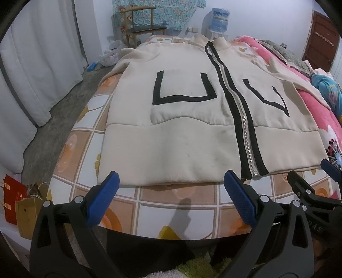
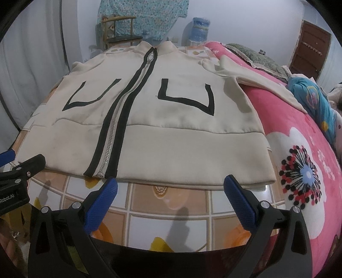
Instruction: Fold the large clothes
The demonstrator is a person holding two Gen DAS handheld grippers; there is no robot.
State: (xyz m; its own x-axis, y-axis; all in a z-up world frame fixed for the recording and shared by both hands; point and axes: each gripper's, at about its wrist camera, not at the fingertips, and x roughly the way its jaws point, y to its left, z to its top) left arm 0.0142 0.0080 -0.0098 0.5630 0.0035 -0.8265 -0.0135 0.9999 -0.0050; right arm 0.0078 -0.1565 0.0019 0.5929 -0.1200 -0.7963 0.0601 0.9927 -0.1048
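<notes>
Blue-padded fingers [image 1: 106, 192] of my left gripper [image 1: 171, 179] are standing wide apart just short of the jacket's hem, gripping nothing, and my right gripper [image 2: 170, 181] is hanging the same way, its blue pads [image 2: 239, 203] spread and clear of the cloth. In the left view my right gripper [image 1: 329, 169] is showing at the right edge, beside the left one; in the right view the left gripper [image 2: 15, 162] is peeking in at the left edge. Under both, the tile-patterned sheet [image 1: 171, 196] is lying bare, its orange and white squares [image 2: 166, 198] catching the grippers' shadows. Just beyond the fingertips the cream zip-up jacket [image 1: 171, 139] is lying front up on the bed, hem toward me, collar at the far end, its front [image 2: 181, 139] spread flat. Its metal zipper [image 1: 243, 128], bordered by black tape, is running closed from hem to collar [image 2: 132, 89]. A black U-shaped pocket trim [image 1: 181, 89] is sitting on each chest panel [image 2: 188, 96]. One sleeve [image 2: 267, 83] is trailing off onto the pink flowered blanket [image 2: 299, 154] beside the jacket. Past the bed a wooden chair [image 1: 141, 23] is standing against the wall, with a blue water bottle [image 1: 220, 19] near it and a brown door [image 1: 320, 38] farther right. White curtains [image 1: 38, 64] are hanging at my left.
</notes>
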